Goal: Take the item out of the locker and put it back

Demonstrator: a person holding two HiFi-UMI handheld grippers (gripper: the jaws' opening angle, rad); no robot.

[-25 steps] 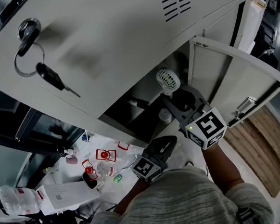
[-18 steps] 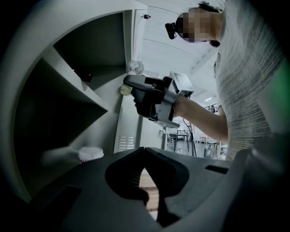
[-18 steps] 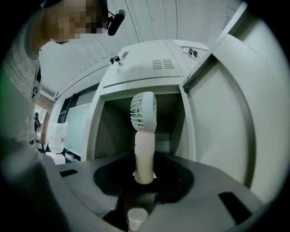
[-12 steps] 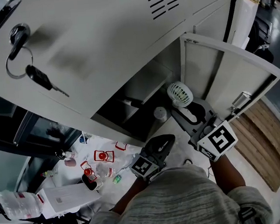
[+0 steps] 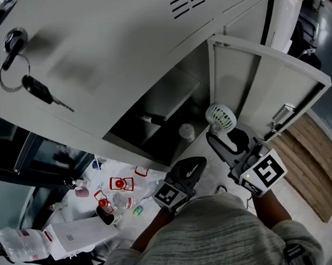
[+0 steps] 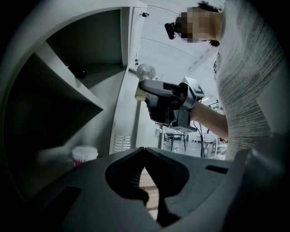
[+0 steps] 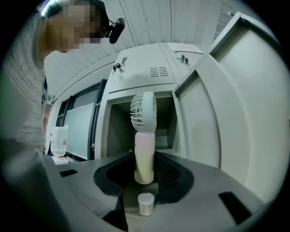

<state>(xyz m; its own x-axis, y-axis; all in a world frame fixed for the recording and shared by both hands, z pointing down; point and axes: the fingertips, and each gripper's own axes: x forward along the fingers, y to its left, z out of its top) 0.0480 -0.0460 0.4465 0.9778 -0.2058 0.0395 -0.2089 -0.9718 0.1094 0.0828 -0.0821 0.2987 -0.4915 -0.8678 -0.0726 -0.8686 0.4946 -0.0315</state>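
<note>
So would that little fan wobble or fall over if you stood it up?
Probably tippy: the fan has a wide round head on a narrow handle, so it looks top-heavy. It is likely light plastic, and the right claw grips only the handle's bottom end. The thin grille looks bendable.

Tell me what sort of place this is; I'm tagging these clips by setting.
Likely a staff locker area in a workplace or lab: a bank of grey metal lockers with vent slots, a key bunch hanging from one lock, and one compartment's door swung open.
</note>
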